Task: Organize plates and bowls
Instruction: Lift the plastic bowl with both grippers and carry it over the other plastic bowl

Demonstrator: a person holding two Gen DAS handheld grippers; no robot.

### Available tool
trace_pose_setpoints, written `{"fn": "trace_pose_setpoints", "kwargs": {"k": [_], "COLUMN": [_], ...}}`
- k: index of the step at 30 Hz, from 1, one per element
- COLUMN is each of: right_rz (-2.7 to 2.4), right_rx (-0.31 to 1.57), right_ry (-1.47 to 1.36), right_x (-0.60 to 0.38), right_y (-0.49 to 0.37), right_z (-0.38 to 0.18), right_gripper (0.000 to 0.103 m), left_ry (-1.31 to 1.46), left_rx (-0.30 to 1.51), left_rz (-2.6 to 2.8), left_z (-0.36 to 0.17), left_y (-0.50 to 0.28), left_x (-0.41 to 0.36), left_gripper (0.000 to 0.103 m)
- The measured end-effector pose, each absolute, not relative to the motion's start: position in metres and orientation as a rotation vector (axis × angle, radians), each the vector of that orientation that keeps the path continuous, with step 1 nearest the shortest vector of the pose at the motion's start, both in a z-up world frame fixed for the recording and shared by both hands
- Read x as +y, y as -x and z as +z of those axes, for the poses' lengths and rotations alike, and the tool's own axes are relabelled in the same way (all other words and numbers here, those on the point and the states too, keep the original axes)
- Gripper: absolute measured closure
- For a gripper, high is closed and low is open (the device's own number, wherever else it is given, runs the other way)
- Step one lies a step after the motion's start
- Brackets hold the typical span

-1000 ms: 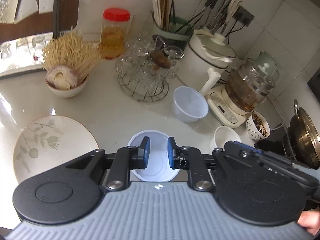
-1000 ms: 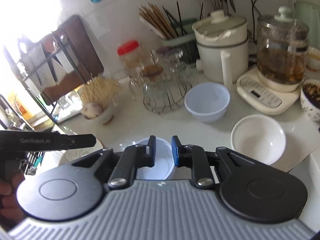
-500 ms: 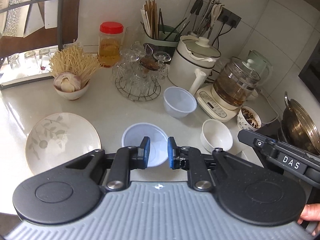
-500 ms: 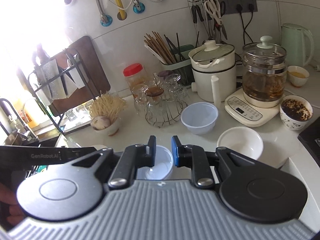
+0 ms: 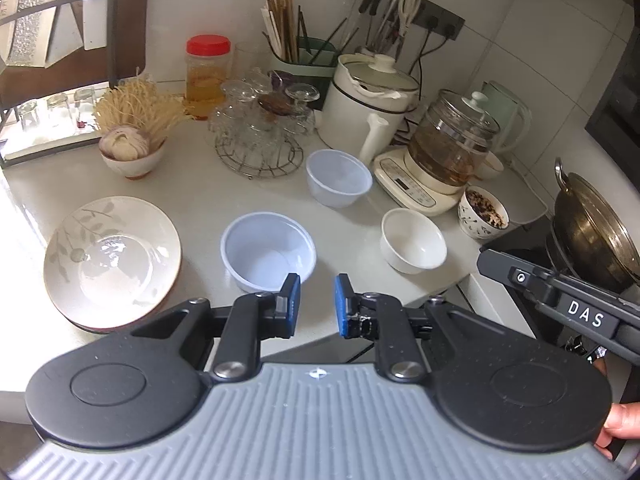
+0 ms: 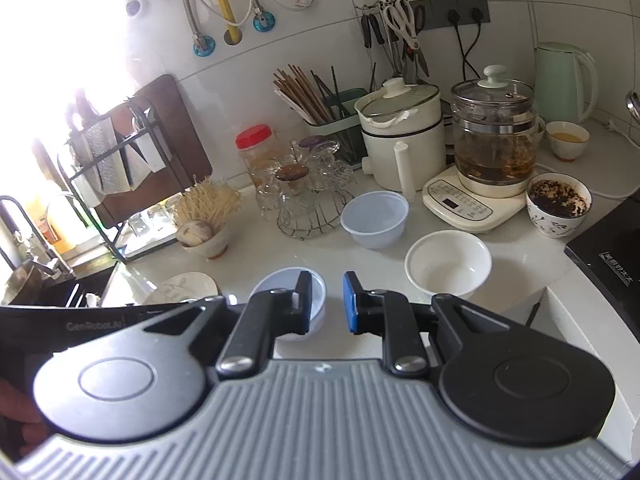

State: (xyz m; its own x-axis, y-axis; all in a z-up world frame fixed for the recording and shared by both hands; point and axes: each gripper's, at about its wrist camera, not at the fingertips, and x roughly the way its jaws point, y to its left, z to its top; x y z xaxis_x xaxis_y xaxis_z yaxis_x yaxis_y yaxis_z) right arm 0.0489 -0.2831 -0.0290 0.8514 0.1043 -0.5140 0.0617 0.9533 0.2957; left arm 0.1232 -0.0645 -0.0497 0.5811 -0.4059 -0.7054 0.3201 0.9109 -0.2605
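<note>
In the left wrist view, the left tool (image 5: 316, 305) hangs above the near edge of the desk (image 5: 208, 196) with its 2 blue pads a narrow gap apart and nothing between them. Just ahead of its left pad sits a pale plastic bowl (image 5: 267, 250), likely light and a bit flexible, so a pinch on its thin rim should do. To the tool's left lies the leaf-patterned plate (image 5: 112, 256), probably ceramic, heavier, glossy and breakable; its raised edge looks like the only place to grip. Ahead and right stand a white ceramic bowl (image 5: 413, 240) and a second plastic bowl (image 5: 339, 178) farther off. In the right wrist view, the right tool (image 6: 327, 303) is likewise nearly closed and empty. The near plastic bowl (image 6: 280, 284) is partly hidden behind its left finger, the white bowl (image 6: 448, 266) lies ahead to its right, its thick smooth rim likely slippery.
</note>
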Motion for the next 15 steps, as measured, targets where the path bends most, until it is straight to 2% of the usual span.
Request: {"fn": "trace_pose_setpoints", "kwargs": {"k": [7,11,15], "right_rz": [0.006,-0.016,-0.038], "right_rx": [0.557,0.574,0.586], "right_ry": [-0.322,-0.341,-0.353], "right_x": [-0.296,-0.307,-0.320], "right_y": [-0.062,-0.082,-0.106], "right_z": [-0.036,-0.043,-0.047], "right_gripper": [0.082,0.082,0.082], "left_ry": [0.093,0.090,0.075], "left_rx": [0.859,0.872,0.889], "left_rz": [-0.444,-0.462,-0.475], "left_z": [-0.054,-0.058,-0.062], "left_y": [-0.143,-0.170,-0.205], "left_x": [-0.083,-0.097,-0.113], "left_gripper": [0.082,0.077,0.076]}}
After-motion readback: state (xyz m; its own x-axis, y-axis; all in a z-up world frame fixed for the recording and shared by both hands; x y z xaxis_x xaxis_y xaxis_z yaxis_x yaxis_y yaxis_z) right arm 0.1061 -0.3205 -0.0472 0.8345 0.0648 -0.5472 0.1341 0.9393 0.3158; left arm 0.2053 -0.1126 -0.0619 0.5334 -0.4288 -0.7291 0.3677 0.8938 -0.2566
